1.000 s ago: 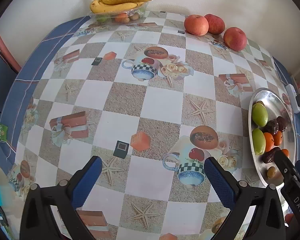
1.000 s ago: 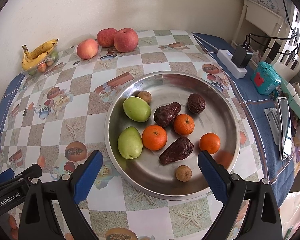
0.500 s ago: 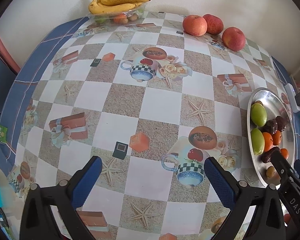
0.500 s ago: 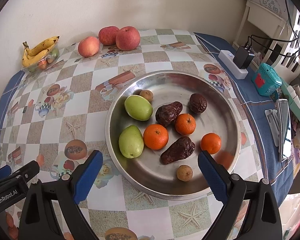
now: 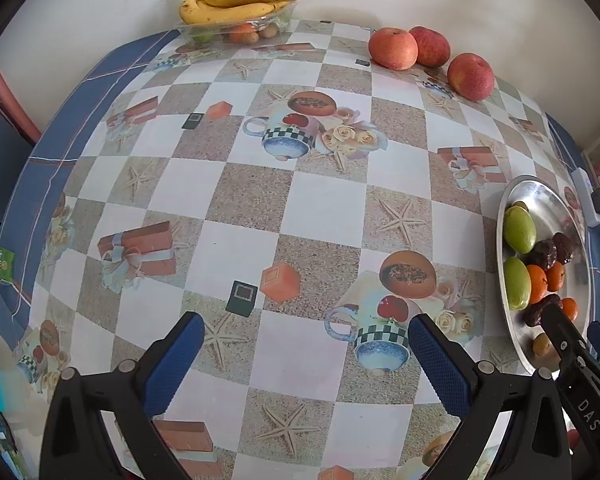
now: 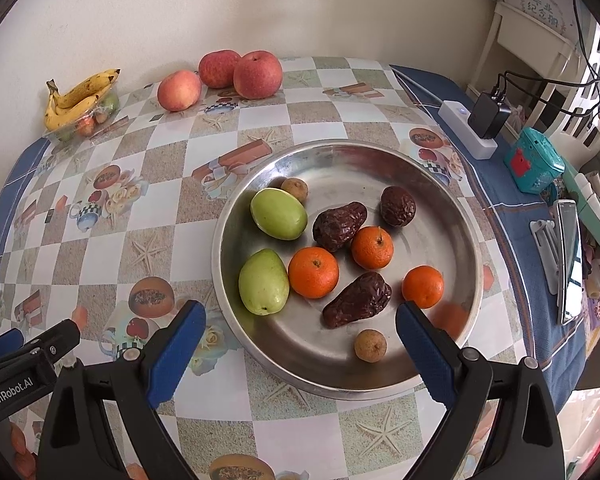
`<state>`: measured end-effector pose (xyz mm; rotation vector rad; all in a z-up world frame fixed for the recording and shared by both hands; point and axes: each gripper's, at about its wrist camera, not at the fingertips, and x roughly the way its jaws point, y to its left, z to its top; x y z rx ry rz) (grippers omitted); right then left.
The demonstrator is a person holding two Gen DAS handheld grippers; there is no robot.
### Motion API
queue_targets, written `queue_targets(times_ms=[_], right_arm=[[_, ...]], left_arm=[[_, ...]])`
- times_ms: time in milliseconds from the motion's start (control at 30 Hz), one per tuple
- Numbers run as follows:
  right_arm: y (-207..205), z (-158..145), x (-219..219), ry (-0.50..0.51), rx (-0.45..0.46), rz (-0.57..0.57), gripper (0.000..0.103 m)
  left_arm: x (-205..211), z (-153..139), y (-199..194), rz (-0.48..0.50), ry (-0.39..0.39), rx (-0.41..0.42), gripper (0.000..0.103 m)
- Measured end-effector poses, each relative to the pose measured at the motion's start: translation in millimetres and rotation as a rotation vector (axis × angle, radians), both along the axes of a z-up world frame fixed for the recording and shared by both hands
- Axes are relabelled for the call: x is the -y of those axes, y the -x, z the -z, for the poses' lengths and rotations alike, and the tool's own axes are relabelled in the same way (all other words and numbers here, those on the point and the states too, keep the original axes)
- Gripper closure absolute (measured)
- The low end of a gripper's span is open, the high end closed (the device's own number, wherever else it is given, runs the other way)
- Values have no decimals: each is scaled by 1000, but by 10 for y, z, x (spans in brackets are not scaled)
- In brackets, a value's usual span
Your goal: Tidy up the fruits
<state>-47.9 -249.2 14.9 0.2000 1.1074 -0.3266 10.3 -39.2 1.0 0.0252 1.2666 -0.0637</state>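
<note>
A round steel tray (image 6: 452, 208) holds two green fruits (image 6: 278, 214), three oranges (image 6: 313, 272), three dark dates (image 6: 356, 300) and two small brown fruits (image 6: 370, 345). My right gripper (image 6: 300, 316) is open and empty, just above the tray's near rim. Three red apples (image 5: 392, 48) lie at the back of the table. Bananas (image 5: 236, 2) rest on a clear box of fruit (image 5: 236, 34) at the back left. My left gripper (image 5: 304, 328) is open and empty over the bare tablecloth; the tray (image 5: 536, 196) lies to its right.
The table has a checked patterned cloth (image 5: 300, 208) with a blue border. A white power strip with a plug (image 6: 466, 128), a teal box (image 6: 534, 166) and a phone (image 6: 568, 256) lie at the right edge. A wall runs behind the table.
Both grippers have drifted slightly; the tray and fruits sit a little lower and nearer in the right wrist view. Nothing was grasped or released.
</note>
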Motion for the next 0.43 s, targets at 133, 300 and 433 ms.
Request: queue_targets(times_ms=[133,300,433], right_arm=[[-1,0,-4,0,-1,0,7],[-5,16,-16,2,-8,-8,7],[-8,22,-20,2,-13,-10,7]], left_arm=[[-15,6,-4,-10,-8,-2,0],[-34,-7,4,-27,-26,11,0],[-56,4,-7,-33,-15,2,0]])
